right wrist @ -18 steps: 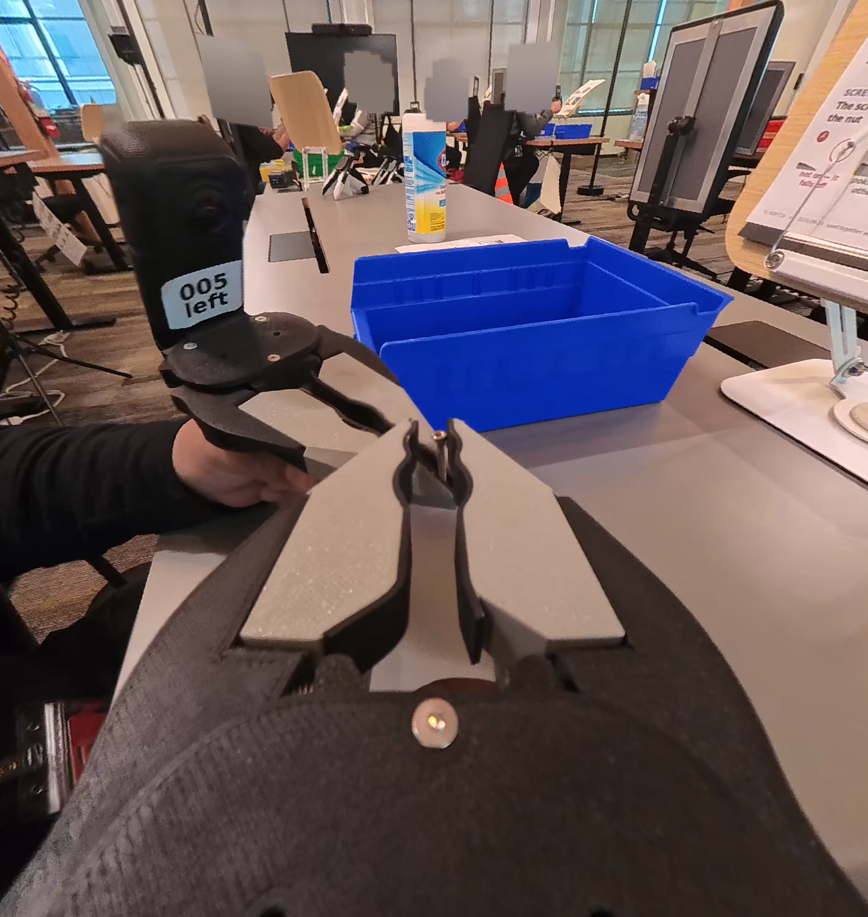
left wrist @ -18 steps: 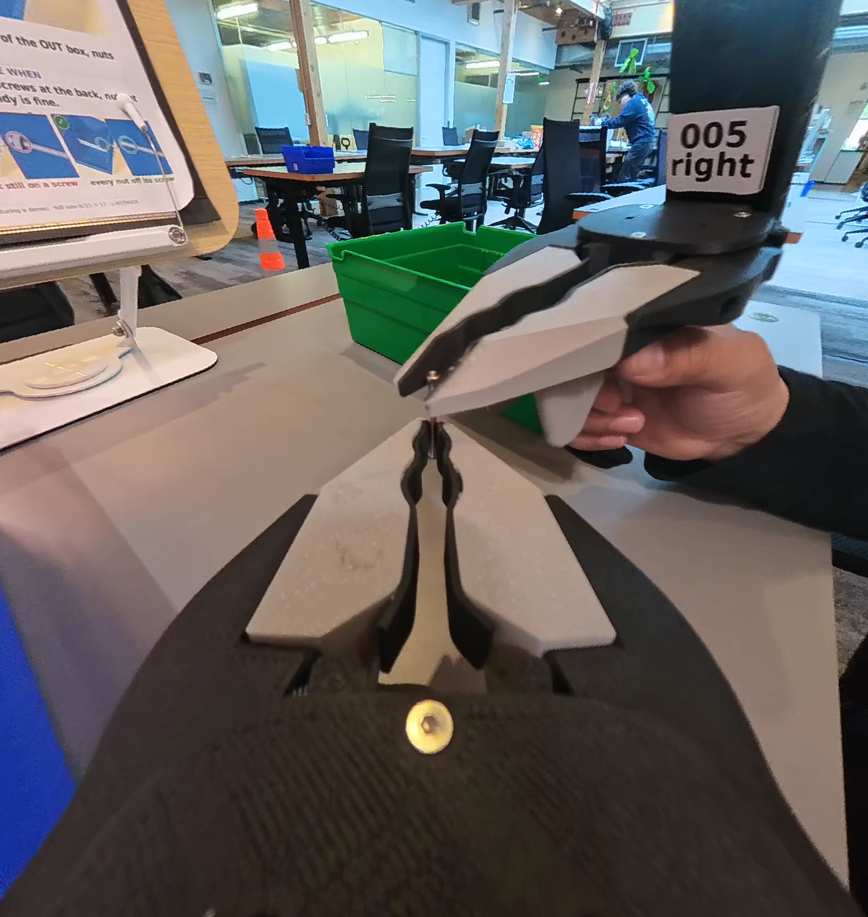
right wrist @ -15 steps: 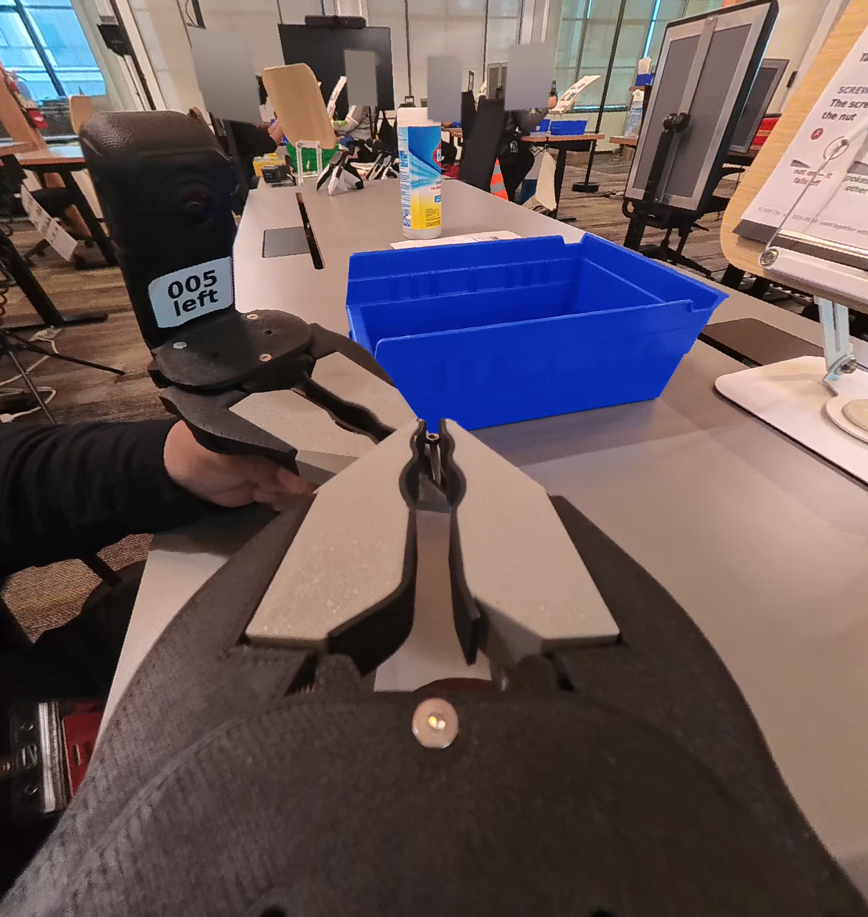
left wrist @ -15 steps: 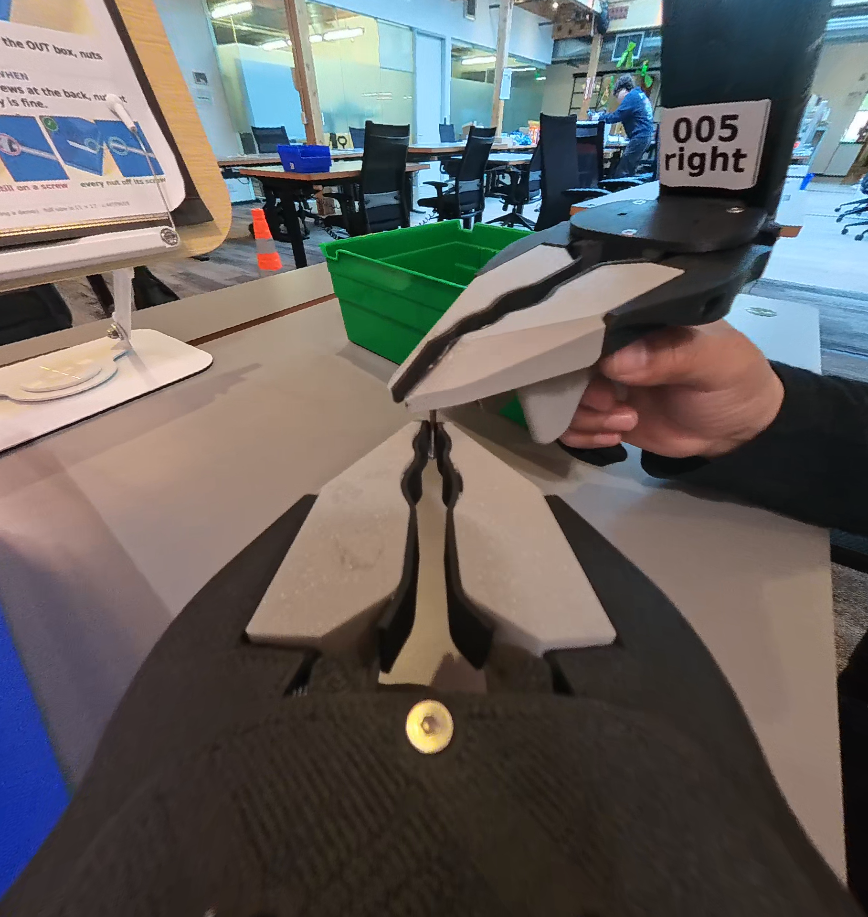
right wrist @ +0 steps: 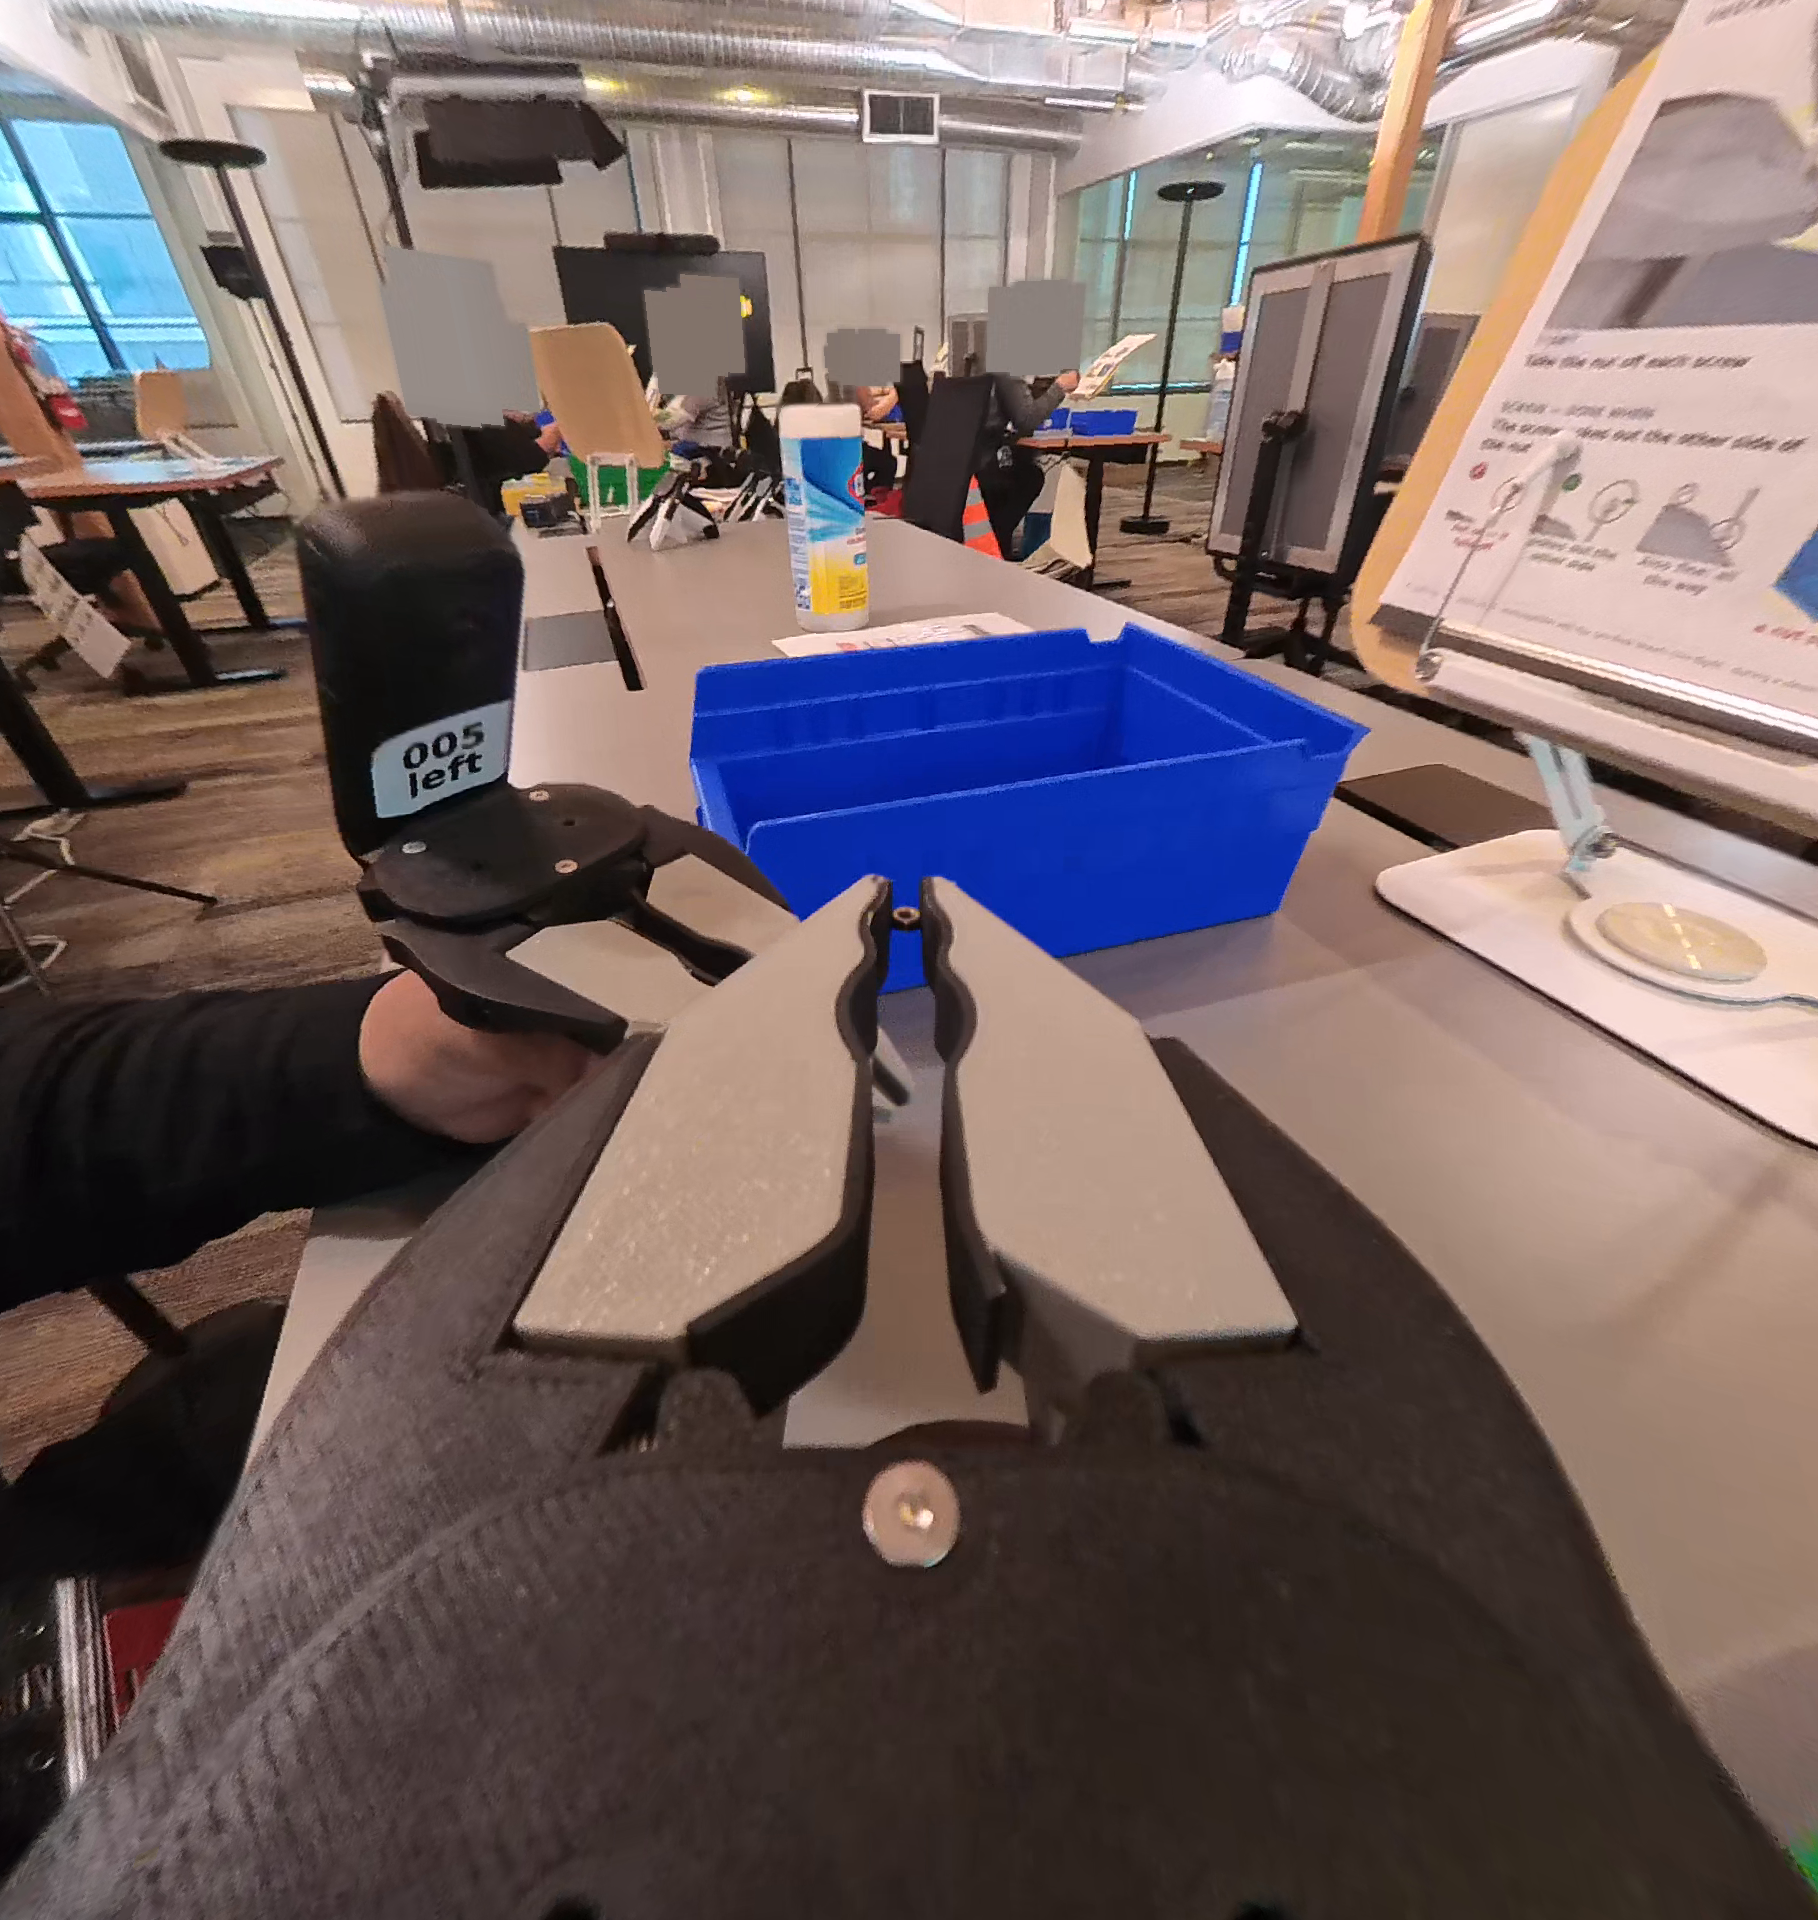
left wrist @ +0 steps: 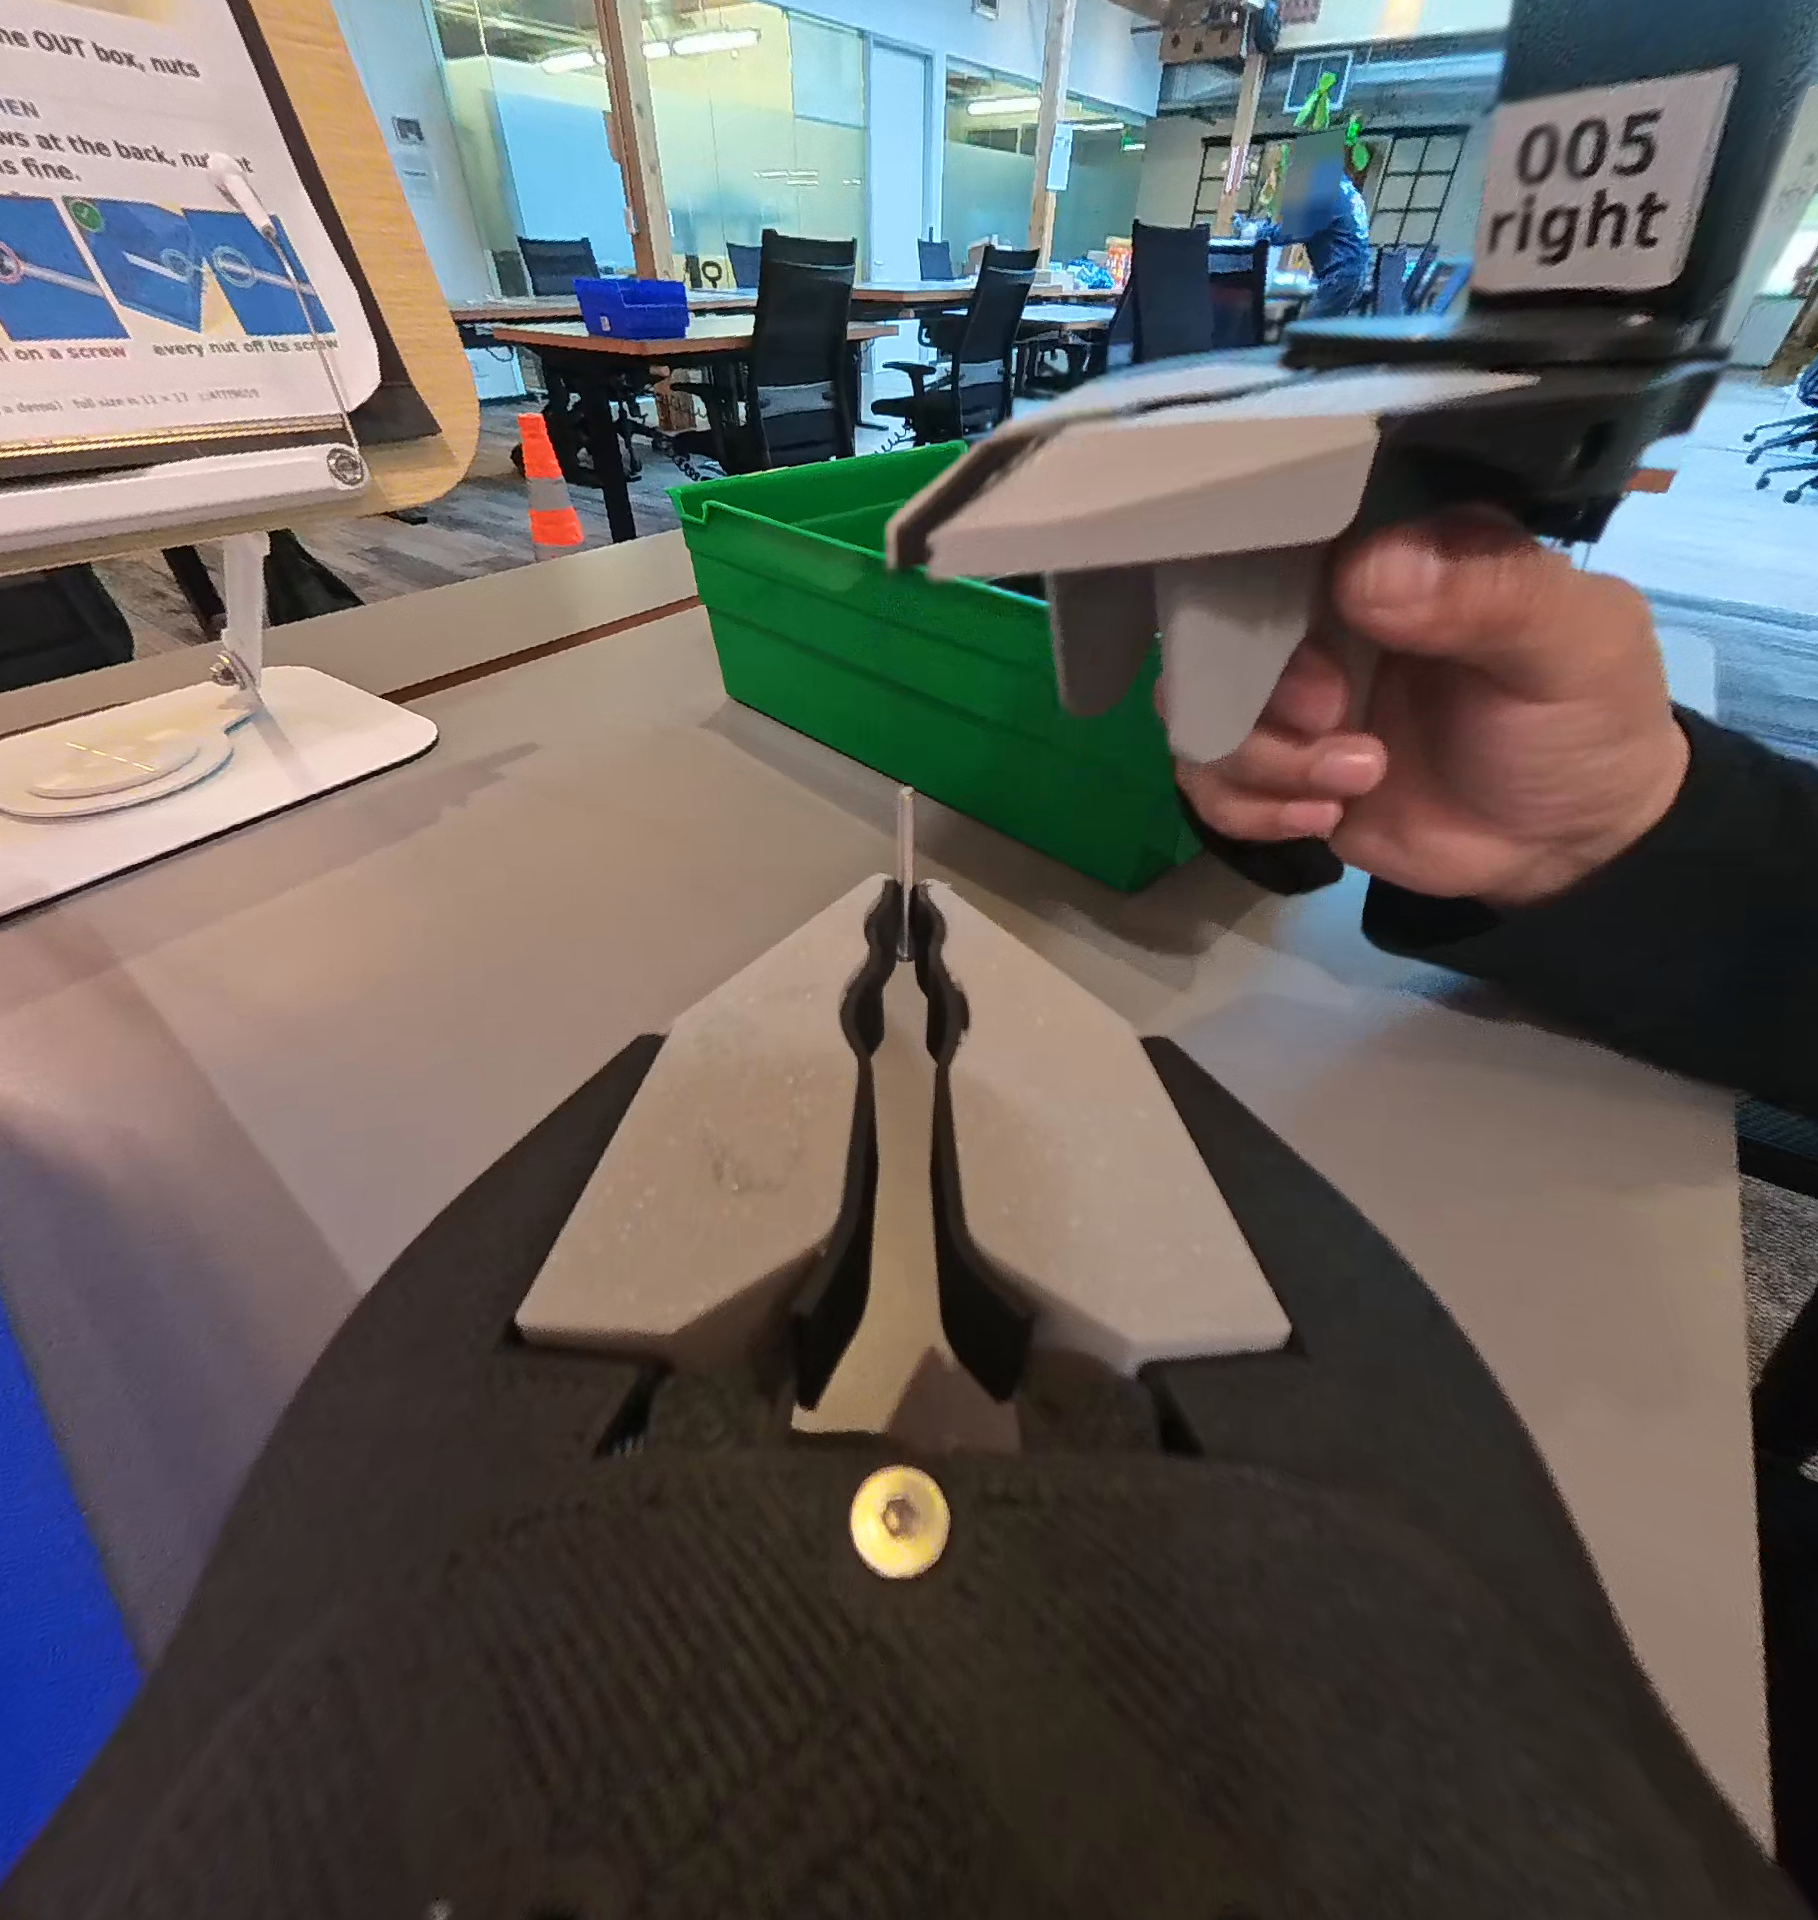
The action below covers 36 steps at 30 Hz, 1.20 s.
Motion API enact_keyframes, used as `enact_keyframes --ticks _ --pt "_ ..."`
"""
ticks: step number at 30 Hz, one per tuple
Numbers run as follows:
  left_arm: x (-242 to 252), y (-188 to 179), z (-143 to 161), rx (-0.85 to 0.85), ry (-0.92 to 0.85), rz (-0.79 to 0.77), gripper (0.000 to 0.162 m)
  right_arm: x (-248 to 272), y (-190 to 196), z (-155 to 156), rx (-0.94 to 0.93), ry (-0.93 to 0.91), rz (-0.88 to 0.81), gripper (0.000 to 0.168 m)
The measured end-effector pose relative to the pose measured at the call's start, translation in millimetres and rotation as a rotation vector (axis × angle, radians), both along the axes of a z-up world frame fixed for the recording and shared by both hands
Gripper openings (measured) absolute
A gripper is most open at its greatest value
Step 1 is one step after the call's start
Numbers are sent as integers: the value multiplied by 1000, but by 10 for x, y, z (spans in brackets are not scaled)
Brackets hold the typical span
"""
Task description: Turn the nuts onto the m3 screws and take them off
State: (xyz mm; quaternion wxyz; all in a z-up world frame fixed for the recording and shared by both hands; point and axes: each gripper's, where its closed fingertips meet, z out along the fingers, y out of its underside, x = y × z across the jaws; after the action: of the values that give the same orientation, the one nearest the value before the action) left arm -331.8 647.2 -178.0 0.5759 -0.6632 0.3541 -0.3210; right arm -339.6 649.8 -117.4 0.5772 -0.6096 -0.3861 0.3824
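Your left gripper [left wrist: 905, 902] is clamped on the lower end of the screw [left wrist: 904, 852], which stands upright above the grey table [left wrist: 469, 935]. Your right gripper [right wrist: 906, 902] pinches a small dark nut [right wrist: 905, 918] at its fingertips, raised clear of the screw. Beyond sit the green bin [left wrist: 884, 644] and blue bin [right wrist: 1040, 831].
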Motion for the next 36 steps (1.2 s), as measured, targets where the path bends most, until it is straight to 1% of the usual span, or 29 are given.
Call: enact_keyframes --ticks 3,5,7,8,10,12,14,16,17,18,21,24,26,29,31,32,34,36 --pt "4 1 -13 -3 4 0 0 250 -45 246 27 32 -50 2" --pt "10 5 -38 -8 17 -1 0 581 -42 458 78 31 -132 2" --pt "26 -6 -40 -7 19 -8 0 1014 39 555 105 -30 -254 2" --pt "32 -11 -41 -5 21 -11 0 1234 93 531 92 -81 -305 2" --pt "38 -9 -45 1 28 -8 0 1636 210 309 -9 -193 -370 2" --pt "47 -12 -43 2 27 -11 0 1917 275 -84 -183 -297 -383 2" --pt "62 -20 -44 0 25 -17 0 2039 291 -474 -321 -372 -381 2" --pt "82 -33 -53 -3 26 -27 0 2080 284 -796 -397 -457 -388 3" --pt "88 -38 -58 -2 29 -29 0 2084 277 -901 -422 -487 -393 10" --pt "90 -42 -67 -3 33 -31 0 2069 254 -969 -444 -503 -385 13" --pt "90 -48 -79 -6 35 -33 0 2066 232 -984 -448 -515 -380 16" --pt "100 -61 -67 -1 32 -43 0 2131 253 -802 -400 -486 -421 16" --pt "120 -83 -54 6 31 -57 0 2047 220 -556 -346 -396 -417 16" --pt "167 -130 -53 25 44 -82 0 1558 -34 -158 -224 -241 -261 11" --pt "197 -162 -62 34 55 -98 0 1162 -219 -66 -165 -205 -154 10" --pt "210 -179 -63 38 58 -105 0 966 -291 -73 -148 -201 -111 11" --pt "225 -208 -57 47 58 -118 0 592 -398 -155 -134 -208 -36 16" --pt "231 -224 -53 47 54 -124 0 317 -401 -305 -129 -242 -10 18"
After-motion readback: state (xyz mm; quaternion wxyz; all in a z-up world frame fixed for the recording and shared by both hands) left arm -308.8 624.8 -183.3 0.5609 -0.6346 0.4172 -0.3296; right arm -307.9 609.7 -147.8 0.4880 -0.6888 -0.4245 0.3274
